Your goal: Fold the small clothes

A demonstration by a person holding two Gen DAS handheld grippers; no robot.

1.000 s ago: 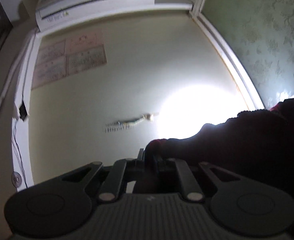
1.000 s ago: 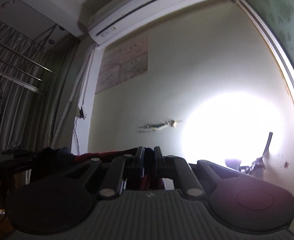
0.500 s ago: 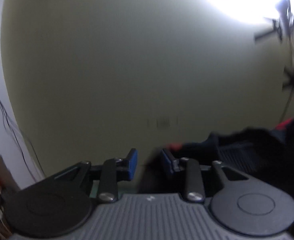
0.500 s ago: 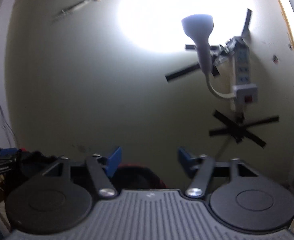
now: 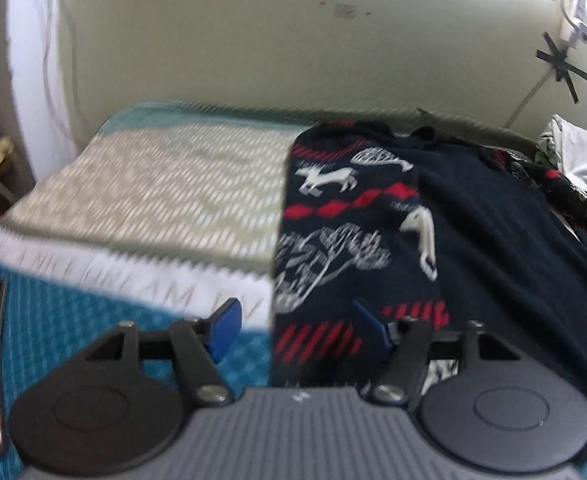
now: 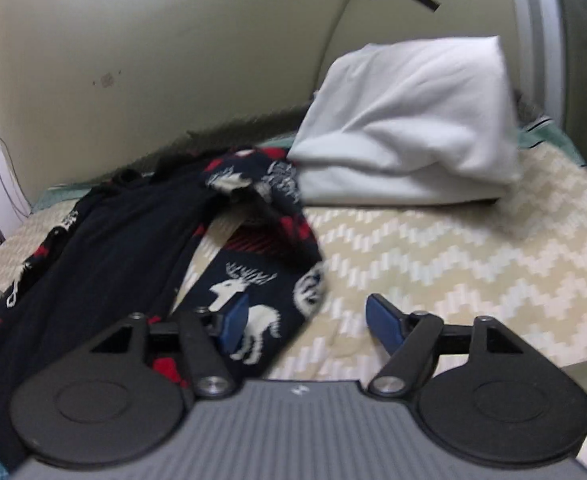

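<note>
Left wrist view: blurred pale lettering on the bed cover (image 5: 141, 200) cannot be read. The left gripper (image 5: 295, 326) is spread wide and holds nothing; the dark sweater (image 5: 433, 216), patterned with white animals and red bands, lies on the bed, its left edge between the blue fingertips (image 5: 225, 318). Right wrist view: the right gripper (image 6: 307, 322) is likewise wide and empty, the sweater's deer panel at its left fingertip; a white pillow (image 6: 409, 120) rests beyond.

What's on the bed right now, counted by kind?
Patterned navy sweater: 1
White pillow: 1
Open grippers above the zigzag bedspread: 2, left gripper and right gripper
Total: 4
</note>
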